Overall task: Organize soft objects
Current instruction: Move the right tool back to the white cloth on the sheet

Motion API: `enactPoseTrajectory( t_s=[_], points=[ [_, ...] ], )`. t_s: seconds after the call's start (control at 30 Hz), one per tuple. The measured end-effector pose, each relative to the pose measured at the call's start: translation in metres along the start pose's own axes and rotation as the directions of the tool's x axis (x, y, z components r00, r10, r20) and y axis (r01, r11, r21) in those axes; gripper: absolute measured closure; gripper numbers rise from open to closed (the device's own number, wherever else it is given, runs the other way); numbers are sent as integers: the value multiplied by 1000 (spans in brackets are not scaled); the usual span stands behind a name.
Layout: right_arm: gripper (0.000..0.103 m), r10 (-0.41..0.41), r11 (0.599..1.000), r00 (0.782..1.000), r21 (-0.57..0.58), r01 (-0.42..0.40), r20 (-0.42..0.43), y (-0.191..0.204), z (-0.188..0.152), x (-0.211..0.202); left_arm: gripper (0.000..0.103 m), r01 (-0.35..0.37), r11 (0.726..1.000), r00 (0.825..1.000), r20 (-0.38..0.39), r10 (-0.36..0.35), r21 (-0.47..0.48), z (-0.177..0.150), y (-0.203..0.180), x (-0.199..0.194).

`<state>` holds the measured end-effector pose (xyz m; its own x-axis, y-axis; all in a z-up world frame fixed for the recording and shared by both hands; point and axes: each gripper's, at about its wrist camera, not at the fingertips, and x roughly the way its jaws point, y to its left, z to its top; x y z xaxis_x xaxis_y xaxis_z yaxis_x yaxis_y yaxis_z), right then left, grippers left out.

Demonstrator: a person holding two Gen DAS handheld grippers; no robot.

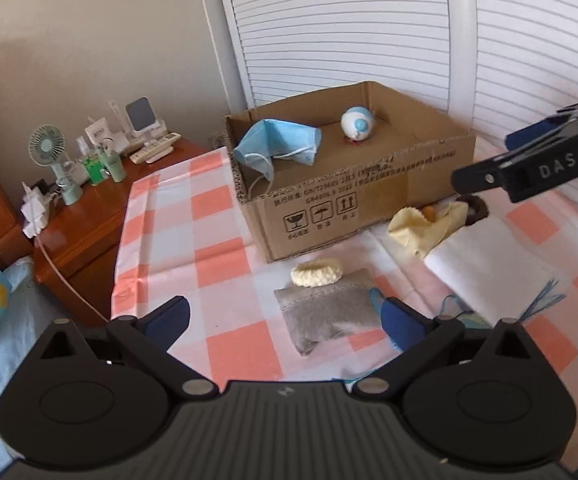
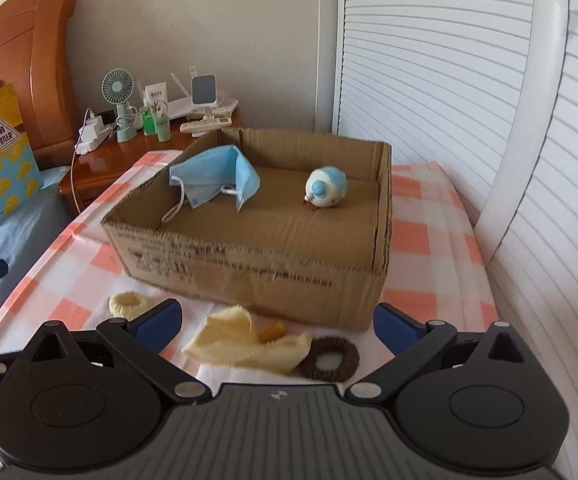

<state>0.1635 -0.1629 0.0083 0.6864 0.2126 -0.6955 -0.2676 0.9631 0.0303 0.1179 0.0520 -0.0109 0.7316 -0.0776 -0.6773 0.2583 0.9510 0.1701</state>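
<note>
Left gripper [image 1: 285, 322] spread wide — grey pouch [image 1: 326, 315] between fingers, contact unclear. Right gripper [image 2: 277, 322] also wide apart — yellow cloth [image 2: 245, 342] just ahead.

Beige wall [image 2: 193, 12], white louvred doors [image 2: 429, 60], wooden nightstand [image 1: 89, 236]

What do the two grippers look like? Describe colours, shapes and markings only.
The left gripper and right gripper look alike: a dark grey ribbed body, two round black pivot housings, black angled link arms with silver pins, and blue pads on the fingers. Seen from the left wrist, the right gripper's side reads "DAS" in white. No cables or sleeves show.
</note>
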Motion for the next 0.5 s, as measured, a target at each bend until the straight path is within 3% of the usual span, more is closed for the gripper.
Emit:
enactPoseTrajectory(
  t_s=[0.1, 0.3, 0.5],
  points=[
    [0, -8, 1000, 999, -3, 8, -32, 9, -25, -1, 1, -59, 998, 998, 5, 59, 33, -15, -9, -2],
    [0, -7, 1000, 995, -16, 5, -100, 27, -50, 12, 1, -8, 997, 1000, 3, 8, -72, -32, -9, -8],
    [0, -22, 999, 988, -28, 18, -152, 35, -60, 25, 1, 2, 997, 1000, -5, -2, -79, -40, -15, -12]
  ],
)
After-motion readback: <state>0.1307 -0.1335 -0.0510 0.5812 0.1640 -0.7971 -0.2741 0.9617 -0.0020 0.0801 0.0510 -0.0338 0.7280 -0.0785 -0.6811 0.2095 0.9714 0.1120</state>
